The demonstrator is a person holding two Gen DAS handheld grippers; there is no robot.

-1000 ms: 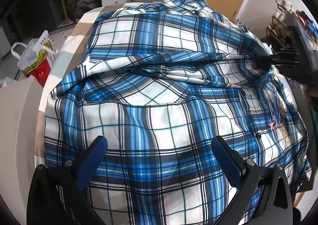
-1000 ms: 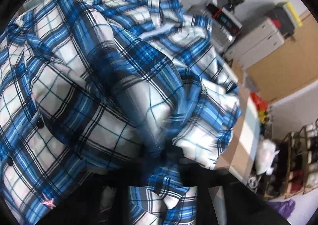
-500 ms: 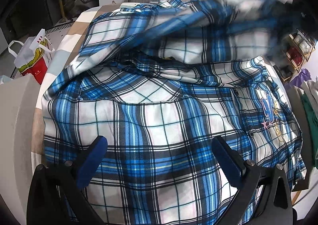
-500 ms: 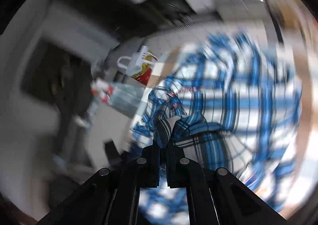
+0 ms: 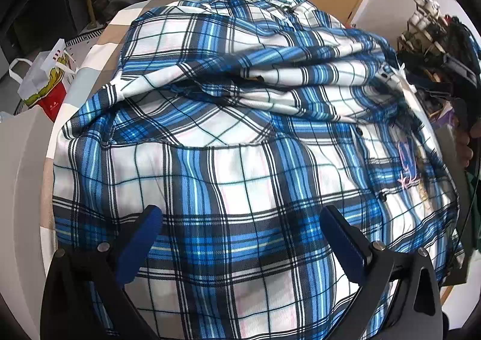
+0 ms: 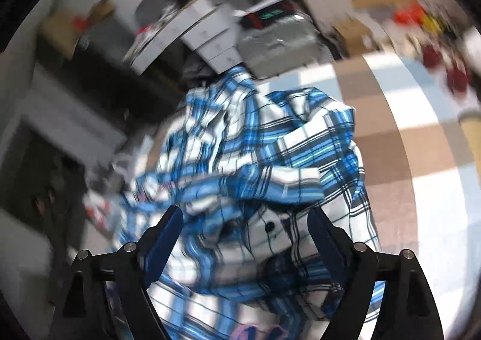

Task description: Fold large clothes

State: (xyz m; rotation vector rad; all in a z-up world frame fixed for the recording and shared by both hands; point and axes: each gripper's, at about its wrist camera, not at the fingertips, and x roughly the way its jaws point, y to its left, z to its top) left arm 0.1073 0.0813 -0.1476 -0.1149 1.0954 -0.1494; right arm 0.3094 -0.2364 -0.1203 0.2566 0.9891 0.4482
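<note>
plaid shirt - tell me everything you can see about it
The plaid shirt is a large button-up in blue, white and black checks, woven cotton by its look, with dark buttons and pink-and-yellow embroidery on one chest panel. It lies spread but rumpled over the checked table, a sleeve or side panel bunched in a ridge across its middle. The left gripper and right gripper hang open over it, gripping nothing.

My worktop (image 5: 99, 48) is wearing a cover of big beige, white and pale blue squares. The blue and white plaid shirt (image 5: 240, 165) is lying directly on it and is hiding most of it, partly flat, partly bunched. In my right wrist view the cover is showing bare beside the shirt.
</note>
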